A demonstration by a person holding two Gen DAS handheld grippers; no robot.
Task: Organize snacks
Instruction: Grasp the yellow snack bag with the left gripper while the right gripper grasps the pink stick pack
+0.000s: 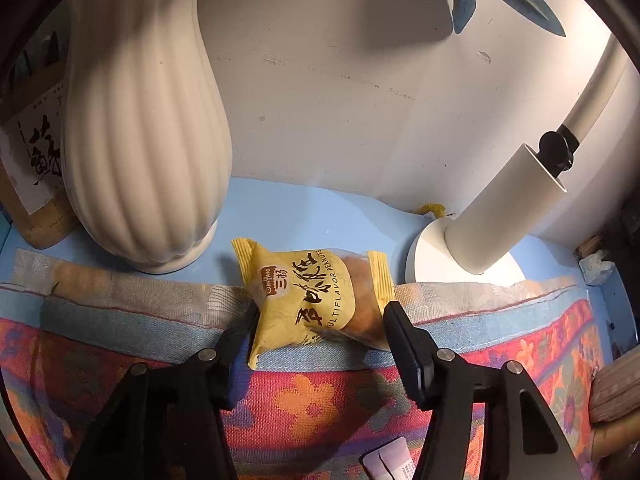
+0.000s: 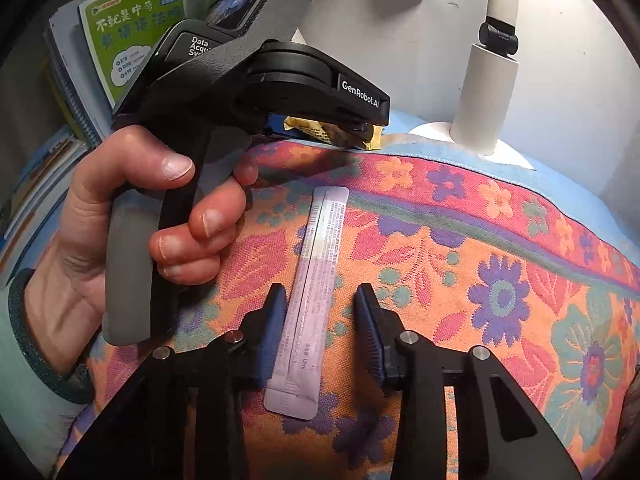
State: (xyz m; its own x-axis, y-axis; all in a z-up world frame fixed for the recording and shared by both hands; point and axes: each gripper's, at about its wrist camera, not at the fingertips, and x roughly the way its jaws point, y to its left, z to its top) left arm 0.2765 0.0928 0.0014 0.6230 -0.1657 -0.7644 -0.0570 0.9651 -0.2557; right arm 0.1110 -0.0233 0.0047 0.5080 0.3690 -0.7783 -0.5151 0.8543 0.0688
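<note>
Your right gripper (image 2: 320, 316) sits closest to the lens, fingers apart and straddling the near half of a sachet. The left pad is against its edge, and there's a clear gap to the right pad, so nothing is gripped there yet. Everything rests on the floral cloth (image 2: 480, 260), orange and pink with purple flowers, which covers most of the blue tabletop (image 1: 300, 208). At the back stands the ribbed cream vase (image 1: 144, 140), upright on the blue surface against the white wall. To its right is the white desk lamp (image 1: 504, 216), its head tilted down over its round base. Your left hand (image 2: 120, 216) is wrapped round the handle of the left gripper (image 1: 318, 320). Its fingers are closed on the yellow peanut packet (image 1: 304, 296), a pad on each side. That packet lies at the cloth's far edge, between the vase and the lamp base. The lilac sachet (image 2: 316, 280) lies flat on the cloth, lengthwise, nearer to you than the packet.
</note>
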